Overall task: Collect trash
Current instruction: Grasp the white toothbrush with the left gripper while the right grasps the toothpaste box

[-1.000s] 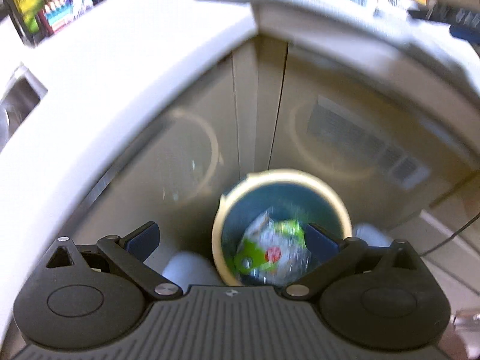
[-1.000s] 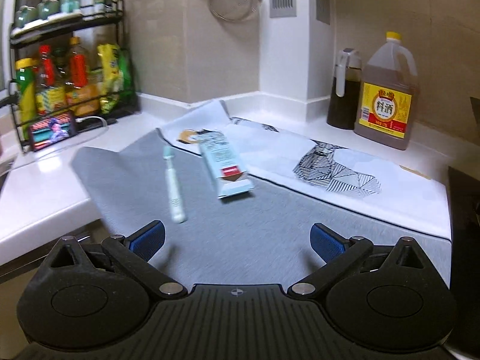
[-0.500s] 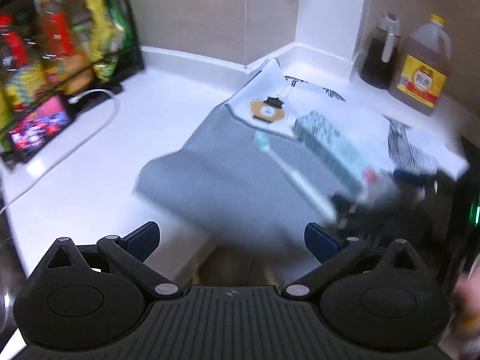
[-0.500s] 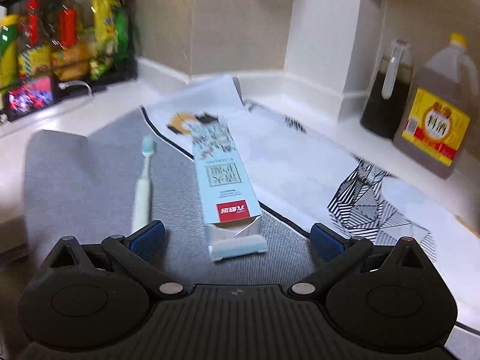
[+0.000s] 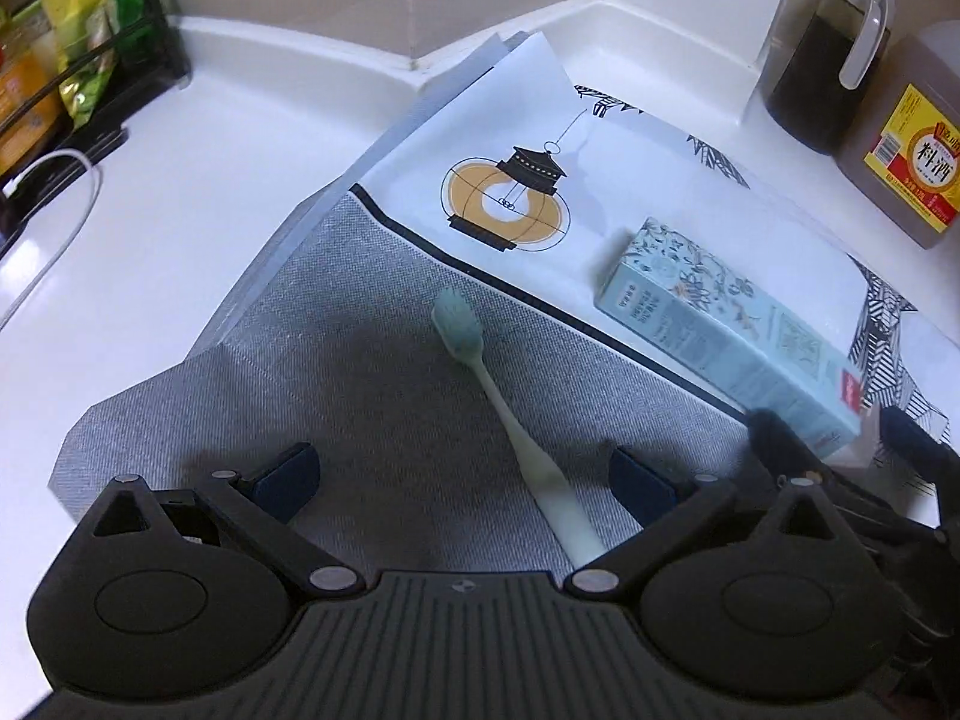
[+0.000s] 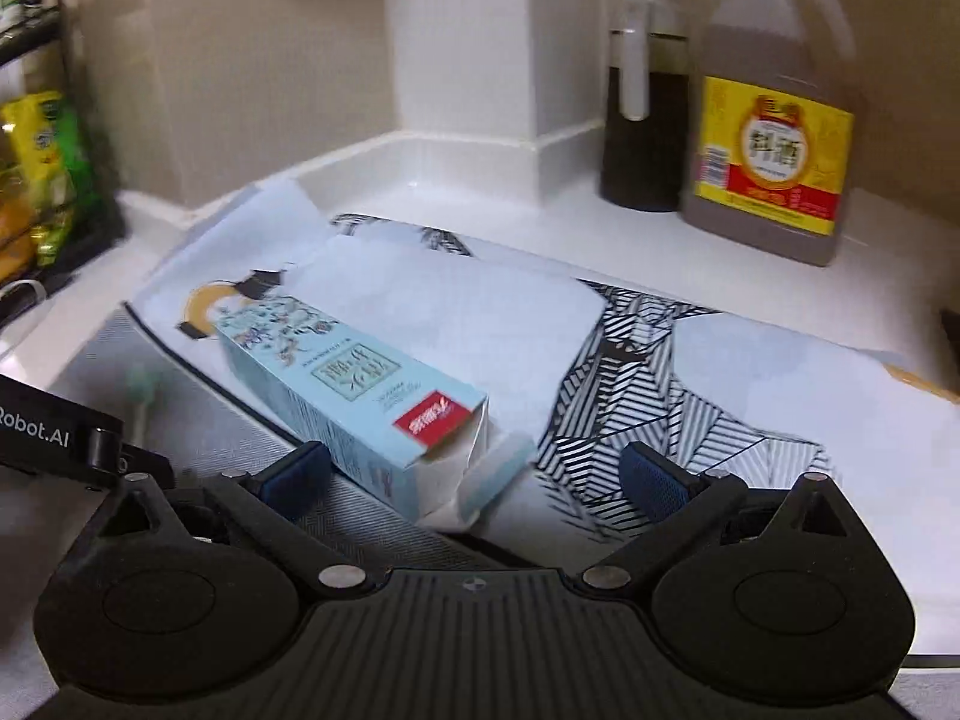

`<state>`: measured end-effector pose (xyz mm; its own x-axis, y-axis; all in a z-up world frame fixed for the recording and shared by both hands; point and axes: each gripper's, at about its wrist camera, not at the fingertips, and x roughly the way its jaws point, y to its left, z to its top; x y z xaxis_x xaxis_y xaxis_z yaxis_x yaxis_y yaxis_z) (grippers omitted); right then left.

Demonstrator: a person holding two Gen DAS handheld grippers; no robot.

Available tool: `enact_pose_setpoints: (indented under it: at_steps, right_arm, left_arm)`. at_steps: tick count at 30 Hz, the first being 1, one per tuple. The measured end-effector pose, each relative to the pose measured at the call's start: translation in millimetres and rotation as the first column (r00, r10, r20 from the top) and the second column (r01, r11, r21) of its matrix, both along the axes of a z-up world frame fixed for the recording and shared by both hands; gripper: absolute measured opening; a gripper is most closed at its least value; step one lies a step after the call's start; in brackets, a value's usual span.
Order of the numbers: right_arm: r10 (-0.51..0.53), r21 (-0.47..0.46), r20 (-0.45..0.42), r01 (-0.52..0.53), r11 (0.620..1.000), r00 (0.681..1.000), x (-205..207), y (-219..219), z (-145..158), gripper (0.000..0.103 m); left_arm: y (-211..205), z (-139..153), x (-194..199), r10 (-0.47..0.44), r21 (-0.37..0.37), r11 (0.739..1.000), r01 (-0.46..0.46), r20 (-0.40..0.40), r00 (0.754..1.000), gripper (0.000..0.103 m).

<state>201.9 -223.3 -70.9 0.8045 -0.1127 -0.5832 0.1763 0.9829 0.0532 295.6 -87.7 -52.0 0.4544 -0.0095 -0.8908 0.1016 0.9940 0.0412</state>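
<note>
White counter (image 5: 180, 192) carried a grey mat (image 5: 372, 396) in a tiled corner. On it lay a toothbrush (image 5: 510, 414) between the left gripper's (image 5: 462, 480) wide jaws; only the right view showed the right gripper (image 6: 474, 468), equally wide, flanking the toothpaste box's (image 6: 360, 384) open end.

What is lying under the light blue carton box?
The carton box lies on the printed mat, across its white and grey parts. Whatever is directly beneath it is covered.

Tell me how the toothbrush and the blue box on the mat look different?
The toothbrush is thin with a bristly head; the box is blocky and printed. The toothbrush is plain pale green; the box has a red label. The box's end flap hangs open. Both lie flat on the mat.
</note>
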Motion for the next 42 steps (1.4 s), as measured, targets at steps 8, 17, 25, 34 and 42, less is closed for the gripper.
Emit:
enact_pose_setpoints:
  at_steps: [8,17,25,34,42]
  right_arm:
    - [0.096,0.003,0.005,-0.096,0.995,0.995,1.0,7.8,1.0,0.103]
    - [0.177,0.13,0.08,-0.186,0.974,0.981,-13.8,-6.9,5.8,0.033]
    - [0.213,0.162,0.1,-0.227,0.96,0.972,-12.0,-9.6,5.6,0.066]
    - [0.224,0.028,0.027,-0.224,0.974,0.974,2.0,4.2,10.4,0.099]
    - [0.274,0.002,-0.043,-0.274,0.962,0.961,53.0,13.9,6.6,0.096]
  left_arm:
    - [-4.5,10.6,-9.3,-0.046,-0.02,0.999,0.047,0.04,0.998,0.019]
    - [19.5,23.4,-30.1,-0.053,0.007,0.999,0.053,0.068,0.996,0.012]
    - [27.6,22.1,-35.9,-0.064,0.031,0.998,0.061,0.089,0.994,0.013]
    - [34.8,30.1,-39.8,-0.086,-0.034,0.995,0.089,0.094,0.992,0.012]
    - [54.2,50.2,-62.7,-0.077,-0.08,0.993,0.087,0.125,0.989,0.012]
